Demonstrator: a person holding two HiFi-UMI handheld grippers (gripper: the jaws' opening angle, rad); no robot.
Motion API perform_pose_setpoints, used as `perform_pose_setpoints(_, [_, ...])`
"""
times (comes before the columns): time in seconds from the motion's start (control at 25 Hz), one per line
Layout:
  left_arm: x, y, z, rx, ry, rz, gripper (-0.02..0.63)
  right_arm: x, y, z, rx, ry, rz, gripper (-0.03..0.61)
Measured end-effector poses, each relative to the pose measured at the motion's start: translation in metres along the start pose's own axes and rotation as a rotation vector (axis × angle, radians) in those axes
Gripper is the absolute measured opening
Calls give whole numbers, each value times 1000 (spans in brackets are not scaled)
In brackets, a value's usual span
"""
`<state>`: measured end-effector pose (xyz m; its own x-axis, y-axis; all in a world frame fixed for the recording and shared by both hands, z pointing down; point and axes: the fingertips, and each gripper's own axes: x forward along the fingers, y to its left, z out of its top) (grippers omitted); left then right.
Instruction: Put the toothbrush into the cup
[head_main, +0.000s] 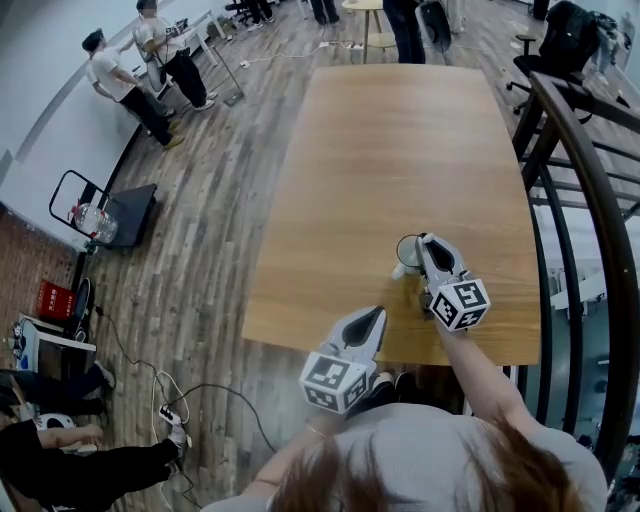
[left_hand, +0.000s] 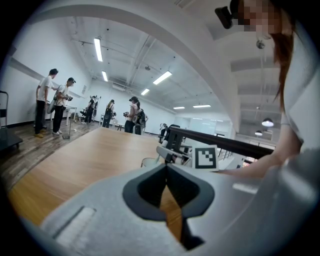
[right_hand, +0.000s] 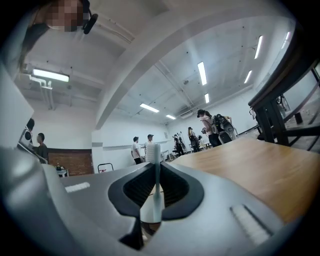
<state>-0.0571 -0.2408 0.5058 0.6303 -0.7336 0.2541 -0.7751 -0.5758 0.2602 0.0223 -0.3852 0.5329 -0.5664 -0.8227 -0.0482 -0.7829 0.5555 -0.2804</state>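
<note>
A pale toothbrush (right_hand: 156, 187) stands upright between the jaws of my right gripper (right_hand: 156, 167), which is shut on its handle, bristle head up. That gripper (head_main: 425, 241) hovers right over the white cup (head_main: 407, 254) near the table's front right; the cup's rim (right_hand: 149, 212) shows just beneath the handle's lower end. From the left gripper view the cup (left_hand: 148, 162) stands on the table beside the right gripper (left_hand: 172, 152). My left gripper (head_main: 372, 318) hangs at the table's front edge, its jaws (left_hand: 167, 169) shut with nothing between them.
The wooden table (head_main: 400, 150) stretches away beyond the cup. A dark railing (head_main: 585, 180) runs along its right side. Several people stand at the far left of the room (head_main: 150, 65). A cart (head_main: 110, 215) and cables lie on the floor at left.
</note>
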Motion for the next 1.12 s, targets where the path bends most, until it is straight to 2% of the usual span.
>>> perform_pose_setpoints(0.16, [2, -3, 0, 2, -1, -3, 0, -3, -11, 1, 67, -21, -23, 21])
perform_pose_setpoints(0.64, [1, -8, -2, 1, 1, 0, 0, -18, -33, -4, 148, -46, -65, 25])
perform_pose_setpoints(1.12, [-1, -10, -1, -2, -10, 9, 0, -23, -34, -14, 144, -12, -40, 38])
